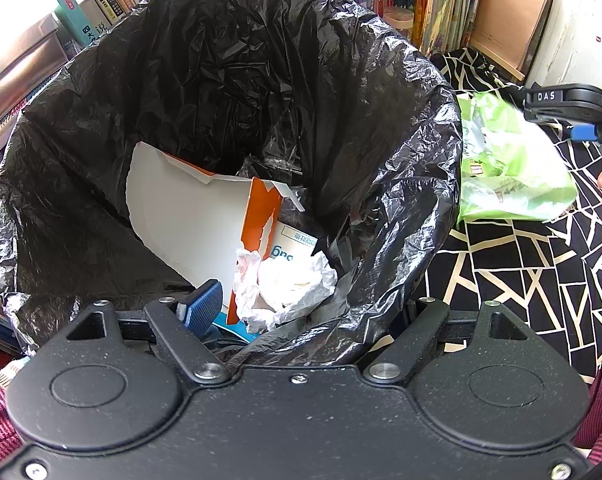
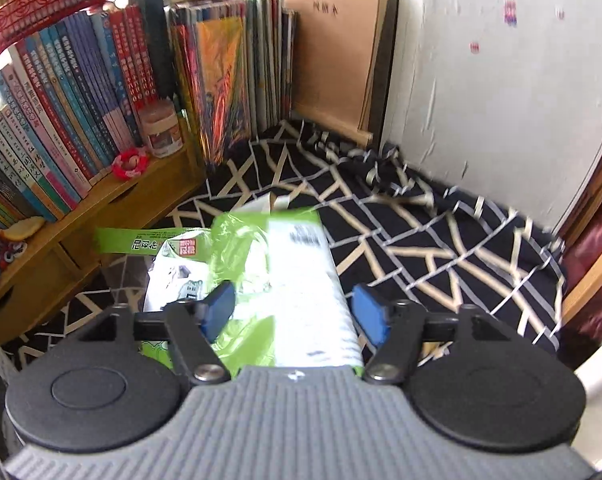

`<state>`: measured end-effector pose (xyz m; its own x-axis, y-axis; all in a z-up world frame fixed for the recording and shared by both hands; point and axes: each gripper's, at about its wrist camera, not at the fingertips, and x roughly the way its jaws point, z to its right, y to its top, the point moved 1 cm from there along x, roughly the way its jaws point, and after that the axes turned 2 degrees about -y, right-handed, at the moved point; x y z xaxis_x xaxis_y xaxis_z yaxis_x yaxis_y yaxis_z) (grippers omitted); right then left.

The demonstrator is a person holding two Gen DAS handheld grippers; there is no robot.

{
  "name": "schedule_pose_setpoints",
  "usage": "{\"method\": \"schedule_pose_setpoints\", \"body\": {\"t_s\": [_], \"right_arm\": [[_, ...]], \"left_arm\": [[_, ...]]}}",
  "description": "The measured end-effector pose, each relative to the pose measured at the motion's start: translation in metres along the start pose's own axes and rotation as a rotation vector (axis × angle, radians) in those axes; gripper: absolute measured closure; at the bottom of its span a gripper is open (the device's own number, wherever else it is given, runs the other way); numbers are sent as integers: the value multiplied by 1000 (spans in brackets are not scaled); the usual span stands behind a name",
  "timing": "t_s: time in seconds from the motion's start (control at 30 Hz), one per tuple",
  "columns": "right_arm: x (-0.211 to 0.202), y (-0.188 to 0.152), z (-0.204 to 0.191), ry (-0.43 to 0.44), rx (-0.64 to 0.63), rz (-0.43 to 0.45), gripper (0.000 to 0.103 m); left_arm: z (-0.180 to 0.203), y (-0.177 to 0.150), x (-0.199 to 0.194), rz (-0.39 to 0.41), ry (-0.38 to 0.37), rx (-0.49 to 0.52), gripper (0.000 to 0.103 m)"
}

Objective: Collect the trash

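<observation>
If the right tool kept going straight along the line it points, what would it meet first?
Most likely the green plastic wrapper, which lies between the open fingers of the right tool and just ahead. Past it is the black patterned cloth. Depth is uncertain.

Black bin bag [image 1: 229,92] w/ torn card, tissue inside; green wrapper [image 1: 509,168], blurred, maybe mid-air beside it.

Cluttered reading corner, daylight, white wall [image 2: 481,92] scuffed and peeling.
Wooden shelf unit [image 2: 61,240] as landmark: packed with upright books [image 2: 61,120] on top, small jar [image 2: 161,128] at right end. Right of shelf, tall magazines [image 2: 229,68] and brown paper pad [image 2: 333,40] leaning in corner. Below and in front, black cloth with pale geometric lines [image 2: 421,220] spread flat.
</observation>
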<state>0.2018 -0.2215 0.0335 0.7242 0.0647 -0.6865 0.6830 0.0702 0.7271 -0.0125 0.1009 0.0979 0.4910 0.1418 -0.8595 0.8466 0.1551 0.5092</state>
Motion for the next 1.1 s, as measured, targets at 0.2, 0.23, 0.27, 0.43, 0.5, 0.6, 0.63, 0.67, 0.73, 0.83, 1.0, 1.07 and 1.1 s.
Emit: {"method": "schedule_pose_setpoints", "body": {"t_s": [0.2,0.23,0.27,0.43,0.5,0.6,0.63,0.67,0.73,0.83,1.0,1.07,1.1], "right_arm": [[-5,2,-3,95,-18,1,23],[-3,1,-6,107,-38,-17,32],[1,-2,-12,107,-68,-44,38],[37,-27,-26,59,-178,-237,55],[52,-38,-25,64,-178,-296,54],[69,-50,-27,79,-166,-349,50],[74,-53,-27,82,-164,-363,50],[80,-57,-28,83,-161,-375,50],[90,-64,-30,104,-151,-395,49],[97,-72,-32,102,-154,-412,48],[83,-60,-29,114,-135,-379,43],[79,-56,-28,133,-125,-364,41],[81,-56,-29,136,-130,-369,41]], "left_arm": [[0,0,0,0,0,0,23],[0,0,0,0,0,0,23],[0,0,0,0,0,0,23],[0,0,0,0,0,0,23],[0,0,0,0,0,0,23],[0,0,0,0,0,0,23],[0,0,0,-1,0,-1,23],[0,0,0,-1,0,0,23],[0,0,0,-1,0,0,23],[0,0,0,-1,0,-1,23],[0,0,0,0,0,1,23],[0,0,1,0,0,2,23],[0,0,1,0,0,1,23]]}}
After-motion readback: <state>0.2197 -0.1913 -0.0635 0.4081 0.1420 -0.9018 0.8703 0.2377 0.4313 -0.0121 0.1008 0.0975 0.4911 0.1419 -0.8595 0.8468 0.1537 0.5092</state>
